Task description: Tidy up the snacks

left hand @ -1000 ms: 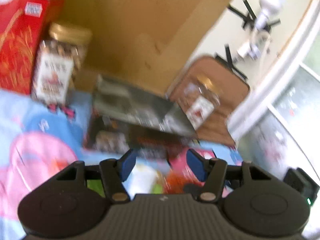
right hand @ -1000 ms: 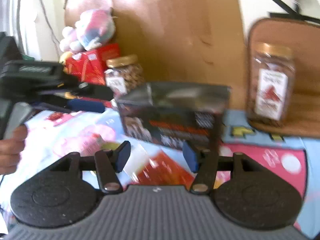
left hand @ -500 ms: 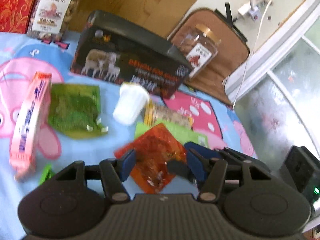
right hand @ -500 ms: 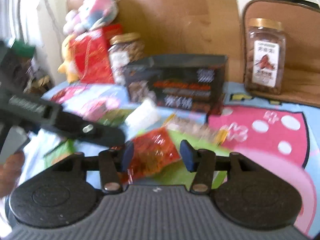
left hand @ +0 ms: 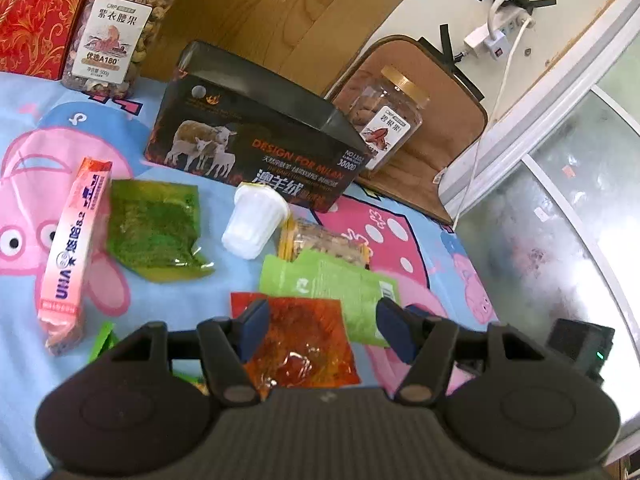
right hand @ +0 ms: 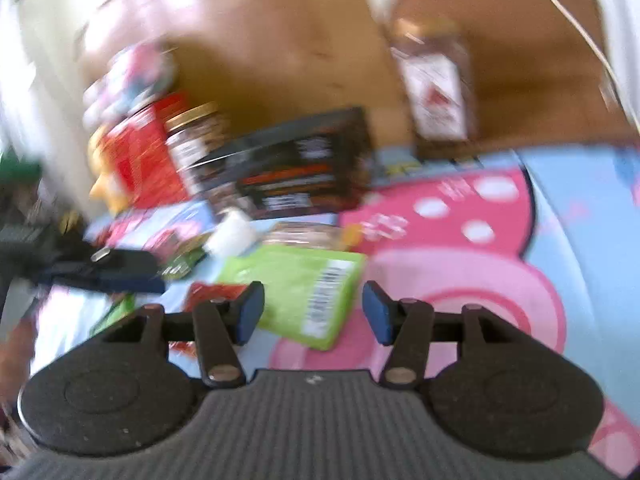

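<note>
Snacks lie scattered on the cartoon-pig sheet (left hand: 24,380). An orange pouch (left hand: 304,344) sits right under the left claw (left hand: 322,326), overlapping a light-green pouch (left hand: 336,284), which in turn overlaps a biscuit pack (left hand: 324,240). A white jelly cup (left hand: 256,220) lies on its side just beside the dark box (left hand: 256,144). Further left are a dark-green pouch (left hand: 154,228) and a pink candy stick (left hand: 74,248) reading "UHA" and "8.2".

Since half a second ago the left view has dropped closer: the orange pouch now lies between the blue pads, and the left claw is spread wide with nothing gripped. The right view has swung and smeared with blur; the right claw (right hand: 312,312) is also wide and empty, hovering over the light-green pouch (right hand: 296,292) with its barcode showing. The left claw (right hand: 108,270) shows there at the left edge, too blurred to read.

The box reads "DESIGN FOR MILAN" with sheep pictured on its front. Behind it at left stands a nut jar (left hand: 116,28) labelled "CNP" and "A180", next to a red box (left hand: 32,20) with gold scrollwork. A second jar (left hand: 384,120) stands behind the box's right end on a brown pad (left hand: 444,108). A white plug and cable (left hand: 500,60) hang on the wall.
</note>
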Demonstrator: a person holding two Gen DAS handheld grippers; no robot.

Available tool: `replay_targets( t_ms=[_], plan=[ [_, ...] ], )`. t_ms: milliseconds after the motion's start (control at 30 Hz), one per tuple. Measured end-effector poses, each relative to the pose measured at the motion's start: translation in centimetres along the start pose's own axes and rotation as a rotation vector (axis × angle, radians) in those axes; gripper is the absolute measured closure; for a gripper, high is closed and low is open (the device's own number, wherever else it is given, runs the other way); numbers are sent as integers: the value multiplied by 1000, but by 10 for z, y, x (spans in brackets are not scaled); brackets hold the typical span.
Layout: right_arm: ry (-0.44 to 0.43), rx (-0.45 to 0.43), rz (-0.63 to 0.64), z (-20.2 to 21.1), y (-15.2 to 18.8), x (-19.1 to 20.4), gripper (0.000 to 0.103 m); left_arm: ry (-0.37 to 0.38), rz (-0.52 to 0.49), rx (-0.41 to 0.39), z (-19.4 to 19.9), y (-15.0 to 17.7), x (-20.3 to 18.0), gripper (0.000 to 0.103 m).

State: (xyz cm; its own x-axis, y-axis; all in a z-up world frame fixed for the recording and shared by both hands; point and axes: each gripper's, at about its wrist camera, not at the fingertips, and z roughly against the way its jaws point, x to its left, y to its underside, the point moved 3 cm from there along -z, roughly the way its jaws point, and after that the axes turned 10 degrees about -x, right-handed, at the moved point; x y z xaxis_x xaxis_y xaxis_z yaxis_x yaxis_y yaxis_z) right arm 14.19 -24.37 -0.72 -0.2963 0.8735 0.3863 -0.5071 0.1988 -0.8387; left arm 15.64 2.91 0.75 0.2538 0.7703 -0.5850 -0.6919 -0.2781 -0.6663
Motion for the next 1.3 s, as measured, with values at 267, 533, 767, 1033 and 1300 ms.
replay_targets(
  t_ms=[267, 533, 767, 1033, 1300],
  plan=[
    [-75, 22, -155, -17, 7, -5, 86, -8, 28, 36, -10, 7, 2, 43],
    [-127, -112, -296, 13, -18, -18, 91, 97, 81, 74, -16, 8, -13, 39],
    [-130, -232, -198, 31, -34, 0, 91, 219, 189, 120, -22, 14, -25, 34],
    [-94, -222, -219, 41, -19, 4, 92, 301, 338, 133, -35, 25, -27, 29],
    [-85, -192, -322, 46, -13, -10, 92, 278, 385, 98, -53, 42, -34, 29]
  ],
)
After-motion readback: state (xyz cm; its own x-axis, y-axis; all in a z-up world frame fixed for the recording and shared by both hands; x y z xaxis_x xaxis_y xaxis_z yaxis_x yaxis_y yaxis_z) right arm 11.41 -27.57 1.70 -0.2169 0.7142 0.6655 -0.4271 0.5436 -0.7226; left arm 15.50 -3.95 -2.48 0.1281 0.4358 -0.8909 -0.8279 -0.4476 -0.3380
